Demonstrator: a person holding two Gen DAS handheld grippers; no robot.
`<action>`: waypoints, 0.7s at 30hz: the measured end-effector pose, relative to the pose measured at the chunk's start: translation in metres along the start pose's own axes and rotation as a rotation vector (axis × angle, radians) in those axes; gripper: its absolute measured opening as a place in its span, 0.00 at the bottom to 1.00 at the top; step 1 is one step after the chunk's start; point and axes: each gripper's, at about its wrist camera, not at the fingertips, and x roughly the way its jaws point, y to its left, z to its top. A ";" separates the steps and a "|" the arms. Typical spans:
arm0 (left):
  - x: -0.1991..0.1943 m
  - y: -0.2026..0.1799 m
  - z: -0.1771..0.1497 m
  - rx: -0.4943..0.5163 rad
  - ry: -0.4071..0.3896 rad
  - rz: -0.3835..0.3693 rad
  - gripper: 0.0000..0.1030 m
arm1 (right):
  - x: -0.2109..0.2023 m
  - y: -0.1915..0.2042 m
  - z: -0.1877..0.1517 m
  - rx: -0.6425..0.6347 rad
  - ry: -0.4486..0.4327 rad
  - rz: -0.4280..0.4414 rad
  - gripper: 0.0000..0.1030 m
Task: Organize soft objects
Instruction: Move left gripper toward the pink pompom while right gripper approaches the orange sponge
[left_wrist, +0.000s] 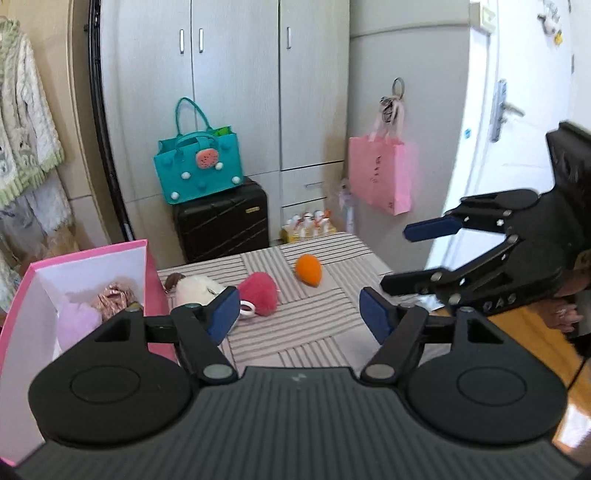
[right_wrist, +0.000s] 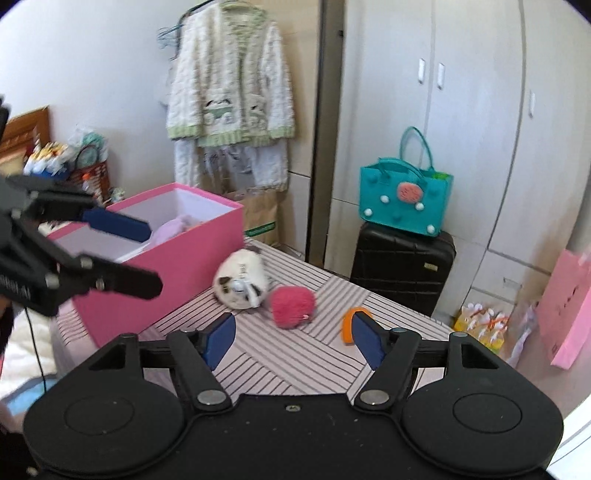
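Looking along both tools, I see three soft toys left on the striped table: a white plush touching the pink box, a pink pompom just beside it, and an orange plush farther out. My left gripper hangs spread and empty nearest the pompom, dead ahead. My right gripper, equally spread, has the orange one just past its right finger, so I judge that its pick.

The left gripper hangs open above the striped table; white plush, pink pompom, orange toy lie beside the pink box.
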 end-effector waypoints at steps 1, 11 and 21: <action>0.009 -0.002 0.000 0.010 0.002 0.021 0.69 | 0.004 -0.006 -0.001 0.019 -0.001 0.004 0.72; 0.083 0.006 -0.001 -0.041 0.059 0.025 0.70 | 0.054 -0.058 -0.015 0.171 -0.034 0.009 0.72; 0.138 0.005 -0.009 -0.052 0.054 0.132 0.70 | 0.107 -0.067 -0.030 0.135 -0.056 -0.027 0.72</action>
